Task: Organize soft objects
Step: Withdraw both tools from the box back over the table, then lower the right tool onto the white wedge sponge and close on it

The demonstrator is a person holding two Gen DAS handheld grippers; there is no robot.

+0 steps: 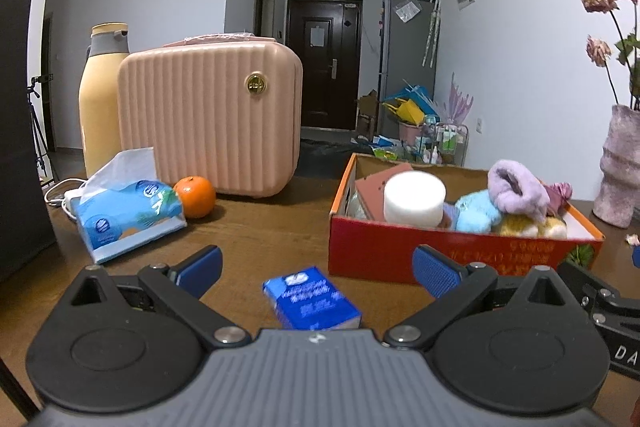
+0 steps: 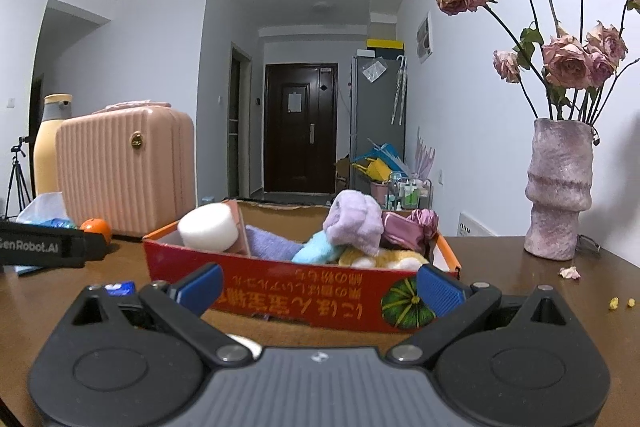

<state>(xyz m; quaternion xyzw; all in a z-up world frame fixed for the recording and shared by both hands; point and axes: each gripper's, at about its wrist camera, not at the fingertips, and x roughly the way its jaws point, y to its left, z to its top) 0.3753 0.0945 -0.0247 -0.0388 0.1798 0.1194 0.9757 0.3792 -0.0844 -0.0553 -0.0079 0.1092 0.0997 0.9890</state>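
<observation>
A red cardboard box (image 1: pixel 400 251) stands on the brown table and holds a white foam cylinder (image 1: pixel 414 198), a lilac plush (image 1: pixel 516 187), a light blue plush (image 1: pixel 476 213) and a yellow plush (image 1: pixel 528 225). The box also shows in the right wrist view (image 2: pixel 304 291) with the same soft things inside. A small blue tissue pack (image 1: pixel 314 301) lies on the table between the fingers of my open left gripper (image 1: pixel 318 267). My right gripper (image 2: pixel 318 285) is open and empty, just in front of the box. A blue tissue packet (image 1: pixel 128 215) lies at the left.
A pink ribbed case (image 1: pixel 212 115) and a yellow flask (image 1: pixel 100 87) stand at the back left, with an orange (image 1: pixel 195 195) in front. A pink vase (image 2: pixel 558 191) of dried roses stands at the right. Petal bits (image 2: pixel 570 271) lie near it.
</observation>
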